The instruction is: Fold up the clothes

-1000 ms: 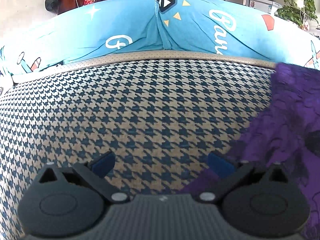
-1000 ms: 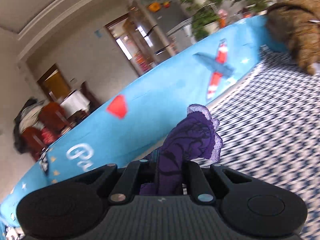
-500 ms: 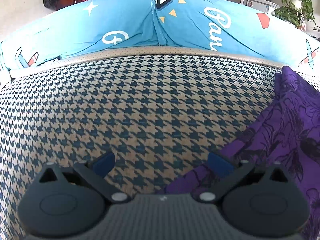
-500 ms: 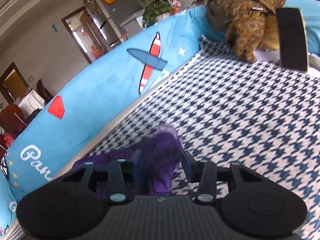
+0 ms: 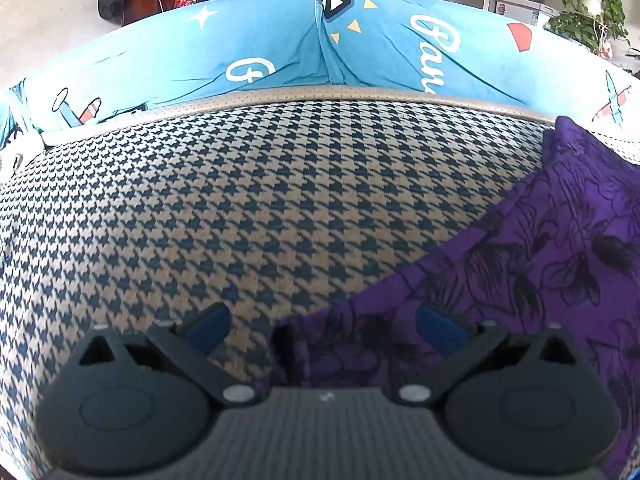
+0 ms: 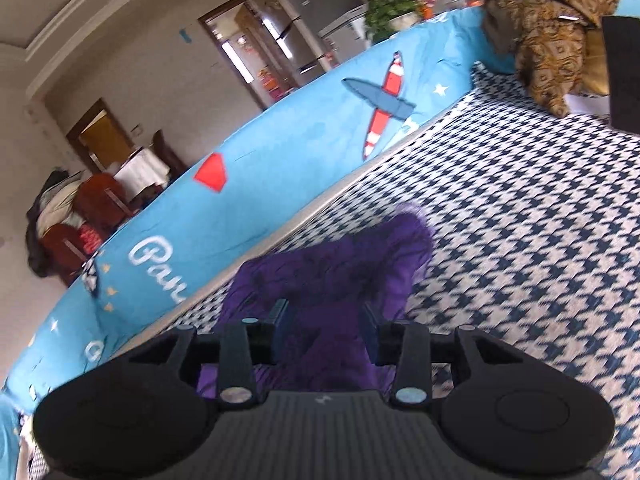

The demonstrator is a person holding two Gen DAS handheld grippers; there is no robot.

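A purple garment with a dark flower print [image 5: 540, 260] lies on the houndstooth sofa seat [image 5: 240, 200], spread across the right of the left wrist view. Its near edge reaches in between the blue pads of my left gripper [image 5: 324, 330], which stands wide open just above it. In the right wrist view a bunched end of the same garment [image 6: 340, 264] lies on the seat [image 6: 520, 240]. It runs back between the fingers of my right gripper [image 6: 326, 320]. Those jaws are closing, but the pads stand apart from the cloth.
A bright blue printed backrest [image 5: 280, 52] [image 6: 280, 168] runs along the far edge of the seat. A brown patterned garment [image 6: 552, 40] is heaped at the far right end, beside a black upright object [image 6: 624, 72]. Chairs, a fridge and plants stand behind the sofa.
My right gripper has opened and let go of the raised purple cloth, which now lies on the seat. In the left wrist view the garment has spread leftward, in between the open fingers.
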